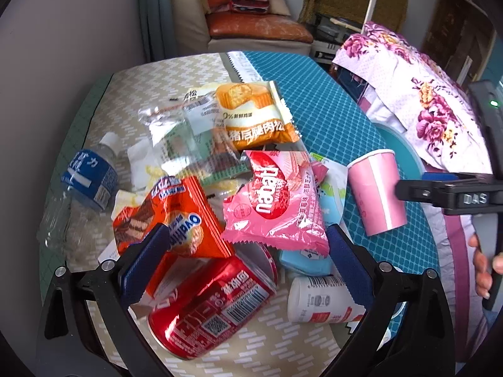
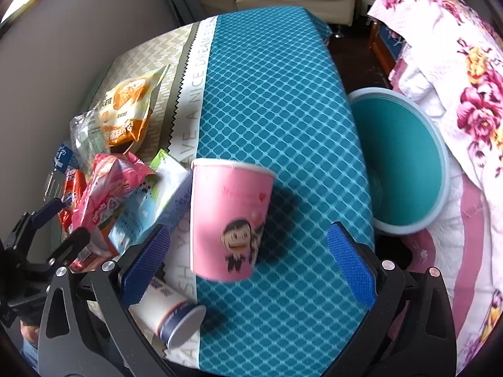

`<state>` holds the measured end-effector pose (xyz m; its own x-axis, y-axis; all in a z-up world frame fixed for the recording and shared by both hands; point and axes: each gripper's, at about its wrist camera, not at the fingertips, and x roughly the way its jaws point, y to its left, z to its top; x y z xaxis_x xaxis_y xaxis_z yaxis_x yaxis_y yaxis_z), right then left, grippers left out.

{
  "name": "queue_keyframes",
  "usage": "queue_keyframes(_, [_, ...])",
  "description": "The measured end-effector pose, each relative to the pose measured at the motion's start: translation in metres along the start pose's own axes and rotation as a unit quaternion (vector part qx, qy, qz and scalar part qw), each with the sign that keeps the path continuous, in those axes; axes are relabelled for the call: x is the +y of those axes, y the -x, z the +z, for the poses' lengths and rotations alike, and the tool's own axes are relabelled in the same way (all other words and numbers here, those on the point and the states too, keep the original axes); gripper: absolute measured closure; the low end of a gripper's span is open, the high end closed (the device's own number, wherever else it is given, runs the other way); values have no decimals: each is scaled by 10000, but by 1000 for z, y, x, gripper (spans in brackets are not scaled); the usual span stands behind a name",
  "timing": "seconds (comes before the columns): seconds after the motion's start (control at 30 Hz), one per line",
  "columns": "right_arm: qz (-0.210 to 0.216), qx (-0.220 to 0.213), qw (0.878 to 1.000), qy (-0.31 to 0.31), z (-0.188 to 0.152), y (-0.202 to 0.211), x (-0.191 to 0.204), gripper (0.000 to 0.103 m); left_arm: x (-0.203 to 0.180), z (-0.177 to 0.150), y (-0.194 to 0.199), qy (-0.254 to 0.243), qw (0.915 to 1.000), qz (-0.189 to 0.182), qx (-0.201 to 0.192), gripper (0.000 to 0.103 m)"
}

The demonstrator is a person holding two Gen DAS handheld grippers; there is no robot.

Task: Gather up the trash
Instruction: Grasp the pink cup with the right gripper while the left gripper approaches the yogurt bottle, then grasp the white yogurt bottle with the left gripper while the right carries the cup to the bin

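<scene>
Trash pile sits centre-left in the left wrist view, on the beige half of the bench (image 1: 195, 72): red can (image 1: 213, 304) bottom centre, orange wrapper (image 1: 176, 216) and pink wafer pack (image 1: 276, 201) above it, clear bottle (image 1: 81, 188) at far left. Pink cup (image 2: 229, 220) stands alone on the teal half, centre of the right wrist view. Teal bin (image 2: 405, 160) is past the bench edge at right, beside the floral bedding (image 2: 471, 94).

Both grippers empty. Left gripper (image 1: 245, 264) is spread wide over the can and wrappers. Right gripper (image 2: 248, 264) is wide too, w/ the cup between its blue pads (image 2: 352, 267) but not touching, as far as I can tell.

Step in hand looks like the cup grab w/ your right. Tips:
- Cup is thin paper, so squeeze gently at mid-body or it'll crush.
- Centre it between the pads before closing; it sits a bit left of centre now.
- Mind the white pot (image 2: 173, 317) lying just under the left pad.

Orientation: the cup's long axis runs roughly up-down in the right wrist frame, mouth toward the top, base toward you; it leans in the fisheye. The can lies on its side, axis diagonal from lower left to upper right in the left wrist view.
</scene>
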<state>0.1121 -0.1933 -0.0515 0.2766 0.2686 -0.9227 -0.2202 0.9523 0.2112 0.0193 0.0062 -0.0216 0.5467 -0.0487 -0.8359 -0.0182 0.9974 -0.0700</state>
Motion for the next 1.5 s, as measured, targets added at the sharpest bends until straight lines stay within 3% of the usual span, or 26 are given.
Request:
queue_keyframes(0.13, [169,155,9997,-57,5,-16,0,9,2,4,3,-234,9997,-10,-87,4])
queue_keyframes(0.2, [328,288,9990,-48,5,-26,1,29,3,5,2,-274,9996,-53,-64,4])
queue_keyframes(0.23, [443,343,9984,-88,5,-28,1,44,4,4,3,-316,9995,-87,-44,4])
queue_keyframes(0.4, [570,141,9982,-152,-2,-11,0,47,-7,-2,12,-697,9974,-187,-64,4])
queue_keyframes(0.5, [566,13,9981,-235,-9,6,-7,47,-22,-8,23,-1196,9924,-300,-56,4])
queue_keyframes(0.6, [578,-121,9978,-312,-16,24,-15,47,-45,-18,32,-1891,9811,-401,-32,4])
queue_keyframes(0.7, [604,-206,9969,-458,-23,38,-26,47,-70,-30,34,-2557,9646,-632,113,4])
queue_keyframes(0.83, [649,-304,9953,-651,-32,54,-43,47,-98,-42,18,-3393,9360,-812,467,8])
queue_keyframes(0.97, [654,-374,9939,-804,-41,64,-56,46,-110,-51,-2,-4123,9043,-702,860,13])
queue_keyframes(1.03, [664,-378,9933,-865,-44,65,-60,46,-116,-54,-12,-4353,8927,-595,1008,13])
queue_keyframes(1.1, [692,-388,9926,-919,-46,64,-63,46,-123,-56,-23,-4472,8864,-491,1096,17])
queue_keyframes(1.2, [764,-393,9912,-1003,-48,62,-69,46,-135,-59,-34,-4446,8857,-585,1206,19])
queue_keyframes(1.3, [787,-363,9907,-1052,-49,59,-74,46,-152,-66,-50,-4345,8911,-435,1234,34])
queue_keyframes(1.37, [794,-359,9903,-1080,-48,58,-77,46,-154,-65,-56,-3913,9091,-619,1290,41])
queue_keyframes(1.5, [801,-407,9891,-1169,-43,56,-85,46,-156,-55,-54,-3303,9329,-831,1170,45])
